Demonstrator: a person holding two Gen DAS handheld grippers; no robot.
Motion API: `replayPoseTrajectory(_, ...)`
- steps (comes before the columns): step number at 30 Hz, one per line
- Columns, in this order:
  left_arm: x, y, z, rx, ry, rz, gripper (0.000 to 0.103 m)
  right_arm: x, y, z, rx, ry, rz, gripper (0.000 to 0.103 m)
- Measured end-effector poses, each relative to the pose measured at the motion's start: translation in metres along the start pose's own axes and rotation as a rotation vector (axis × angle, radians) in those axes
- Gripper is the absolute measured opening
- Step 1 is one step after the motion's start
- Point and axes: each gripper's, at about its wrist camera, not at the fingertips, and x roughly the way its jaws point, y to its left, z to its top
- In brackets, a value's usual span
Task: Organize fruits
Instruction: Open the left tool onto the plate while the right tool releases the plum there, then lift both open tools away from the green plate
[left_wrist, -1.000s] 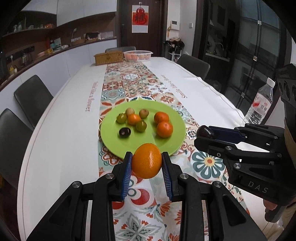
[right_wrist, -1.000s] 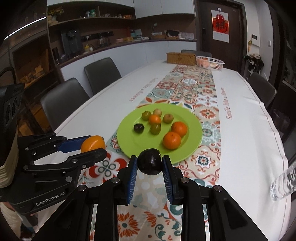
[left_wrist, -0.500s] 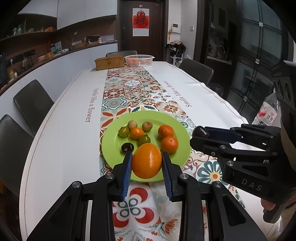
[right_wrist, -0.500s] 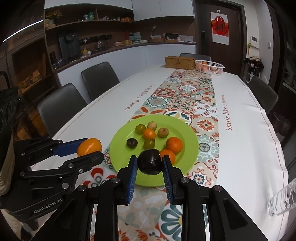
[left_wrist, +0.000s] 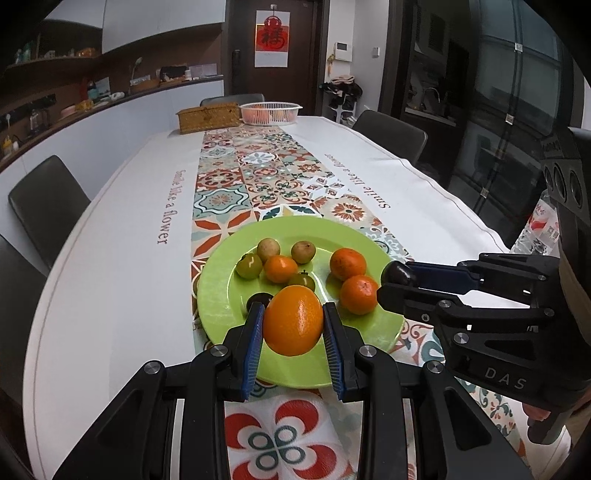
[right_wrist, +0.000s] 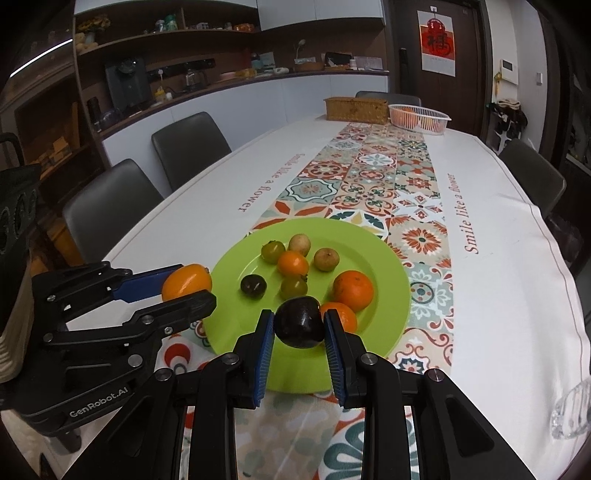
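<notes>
An orange (left_wrist: 293, 321) sits pinched between the blue-padded fingers (left_wrist: 254, 347) of the left gripper (left_wrist: 293, 345), above the near rim of a green plate (left_wrist: 214, 295) of small fruit. Beside it, the right gripper (right_wrist: 300, 345) clamps a dark plum (right_wrist: 300, 322). The plate rests on a patterned runner (left_wrist: 258, 177) along a white table (left_wrist: 122, 258), chairs (right_wrist: 190, 147) lining the room.

A lime-green plate (left_wrist: 218, 295) sits on a surface (left_wrist: 122, 258) clothed in white, with a runner (left_wrist: 258, 177) of red, teal and beige floral tiles. The left tool (left_wrist: 293, 325), black with blue pads, grips a bright orange (left_wrist: 293, 321); the right tool (right_wrist: 299, 326) pinches a dark purple-black fruit (right_wrist: 300, 322).
</notes>
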Motion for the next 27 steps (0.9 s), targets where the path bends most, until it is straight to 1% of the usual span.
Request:
replayPoseTrajectory(5,0.018,0.01,-0.003,0.004,0.025,-0.02,0.031,0.014,0.002,0.0,0.002,0.019,0.004,0.028)
replayPoseTrajectory(12,0.036,0.015,-0.006,0.025,0.056,-0.037,0.031,0.032,0.003,-0.002,-0.007,0.041,0.006,0.028)
replayPoseTrajectory(13,0.037,0.015,-0.007,0.026,0.057,-0.037,0.032,0.034,0.003,-0.002,-0.006,0.045,0.007,0.029)
replayPoseTrajectory(14,0.038,0.016,-0.007,0.027,0.056,-0.034,0.036,0.035,0.002,-0.003,-0.002,0.046,0.008,0.029)
replayPoseTrajectory(15,0.038,0.016,-0.007,0.023,0.052,-0.029,0.038,0.036,0.001,-0.003,0.007,0.048,0.009,0.03)
replayPoseTrajectory(16,0.037,0.018,-0.007,0.018,0.048,-0.021,0.038,0.036,-0.001,-0.003,0.014,0.052,0.009,0.034)
replayPoseTrajectory(18,0.036,0.018,-0.008,0.011,0.049,-0.009,0.038,0.036,-0.003,-0.004,0.028,0.051,-0.003,0.038)
replayPoseTrajectory(25,0.011,0.009,-0.014,0.02,0.034,0.077,0.039,0.016,-0.006,-0.01,0.036,0.023,-0.043,0.038)
replayPoseTrajectory(26,0.004,0.007,-0.015,0.015,0.026,0.081,0.039,0.012,-0.006,-0.012,0.038,0.018,-0.046,0.039)
replayPoseTrajectory(27,-0.001,0.005,-0.015,0.01,0.02,0.085,0.04,0.008,-0.006,-0.014,0.04,0.014,-0.048,0.043)
